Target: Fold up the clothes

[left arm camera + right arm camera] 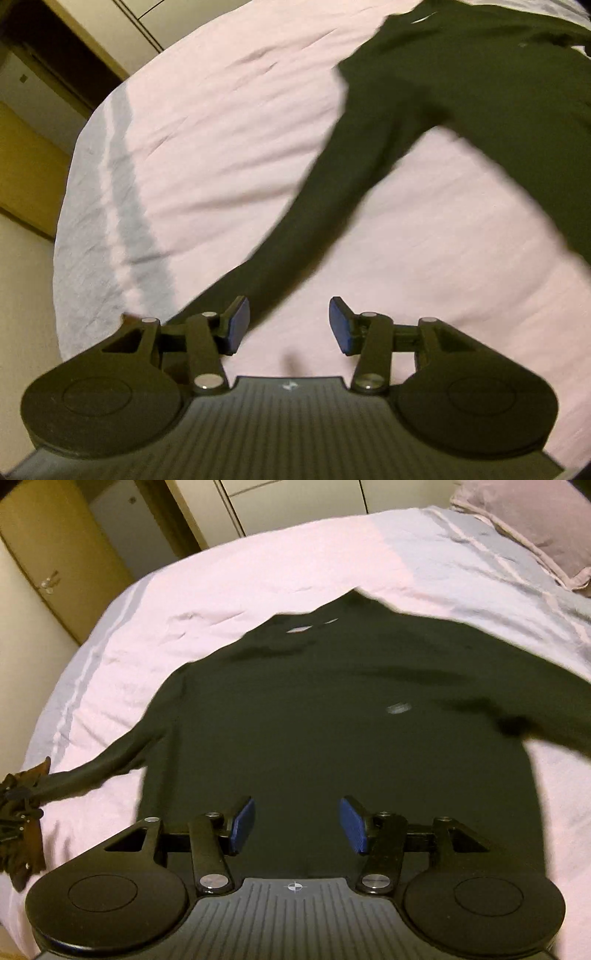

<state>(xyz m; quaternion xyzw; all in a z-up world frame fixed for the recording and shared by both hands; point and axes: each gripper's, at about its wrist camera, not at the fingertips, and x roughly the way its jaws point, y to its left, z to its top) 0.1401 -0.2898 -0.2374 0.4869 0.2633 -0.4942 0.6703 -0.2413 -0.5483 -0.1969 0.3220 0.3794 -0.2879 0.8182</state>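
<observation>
— What do we see on our left?

— Our left hand-held gripper [289, 324] hangs open over the pink bedspread [221, 147], nothing between its blue pads [238, 325]. One long sleeve [314, 221] of the dark green sweater [480, 92] runs down toward its left finger.

— And the sweater itself?

— It lies spread flat on the bed, body in the middle, sleeves stretched out to either side.

— On our right?

— Our right hand-held gripper [297, 825] is also open and empty, poised above the sweater's [332, 738] lower part near the hem. A pillow [535, 524] sits at the far right corner.
</observation>
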